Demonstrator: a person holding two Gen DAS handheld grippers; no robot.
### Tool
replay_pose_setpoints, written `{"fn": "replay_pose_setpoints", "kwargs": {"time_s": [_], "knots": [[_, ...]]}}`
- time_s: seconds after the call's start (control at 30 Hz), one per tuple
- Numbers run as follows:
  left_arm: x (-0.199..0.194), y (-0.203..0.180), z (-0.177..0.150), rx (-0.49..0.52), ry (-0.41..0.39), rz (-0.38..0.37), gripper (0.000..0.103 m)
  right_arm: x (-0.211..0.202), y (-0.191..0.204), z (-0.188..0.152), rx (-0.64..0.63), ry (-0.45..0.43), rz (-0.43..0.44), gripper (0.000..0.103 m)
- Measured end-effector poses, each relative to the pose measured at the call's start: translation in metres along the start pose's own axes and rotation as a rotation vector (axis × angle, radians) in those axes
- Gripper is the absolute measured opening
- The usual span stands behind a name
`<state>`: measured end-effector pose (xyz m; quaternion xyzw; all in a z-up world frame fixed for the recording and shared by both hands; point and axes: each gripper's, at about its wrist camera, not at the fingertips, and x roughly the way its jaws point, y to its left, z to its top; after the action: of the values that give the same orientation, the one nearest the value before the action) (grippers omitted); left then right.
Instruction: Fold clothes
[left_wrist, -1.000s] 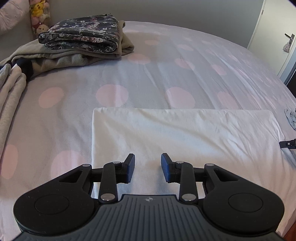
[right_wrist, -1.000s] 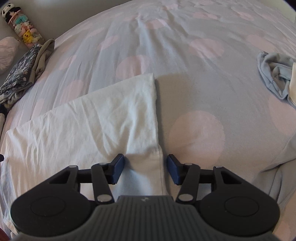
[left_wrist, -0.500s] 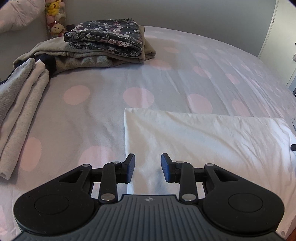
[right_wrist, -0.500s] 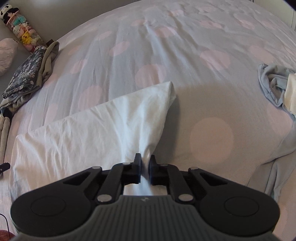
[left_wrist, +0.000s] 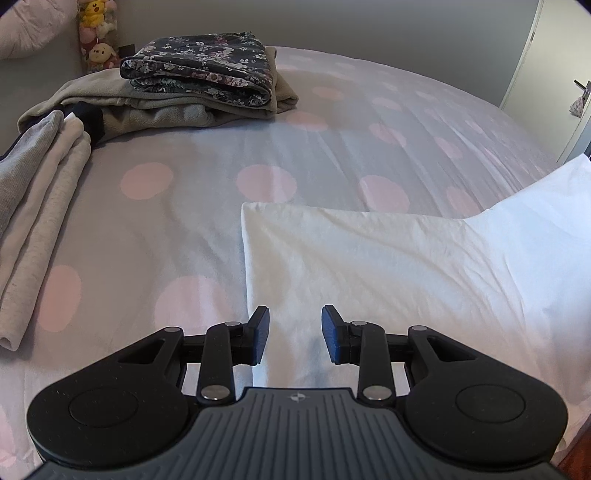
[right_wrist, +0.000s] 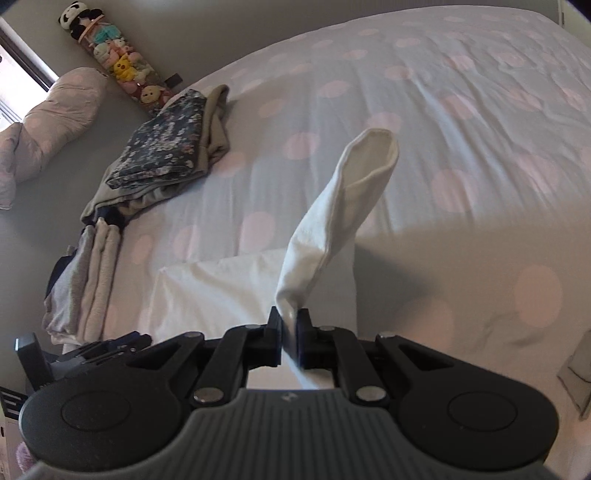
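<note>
The right gripper, whose jaws stood apart a second ago, now pinches the white cloth and lifts its end off the bed toward the frame's centre. In the left wrist view the cloth's right end rises at right.

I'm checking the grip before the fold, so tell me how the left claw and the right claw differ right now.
The left claw is open with nothing between its fingers; the right claw is shut on the white cloth. The left claw hovers low over the cloth's flat end on the bed; the right claw holds its end lifted, a fold of cloth standing up from it. Both are the same black build with blue pads.
</note>
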<state>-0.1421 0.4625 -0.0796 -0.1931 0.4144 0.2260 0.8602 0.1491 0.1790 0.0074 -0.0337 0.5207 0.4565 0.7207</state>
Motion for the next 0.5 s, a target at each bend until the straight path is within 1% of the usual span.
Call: {"fn": "replay_pose_setpoints", "kwargs": {"time_s": [0.13,0.27,0.5], "knots": [[-0.005,0.007,-0.002,-0.007,-0.013,0.007,0.029,0.009,0.045,0.002,-0.036,0.010,0.049,0.009],[-0.008,0.015,-0.002,-0.027,-0.023,0.001,0.029,0.027,0.086,0.004,-0.067,0.035,0.101,0.009],[-0.014,0.032,-0.003,-0.088,-0.046,-0.029,0.029,0.082,0.153,0.002,-0.121,0.100,0.193,0.009]]}}
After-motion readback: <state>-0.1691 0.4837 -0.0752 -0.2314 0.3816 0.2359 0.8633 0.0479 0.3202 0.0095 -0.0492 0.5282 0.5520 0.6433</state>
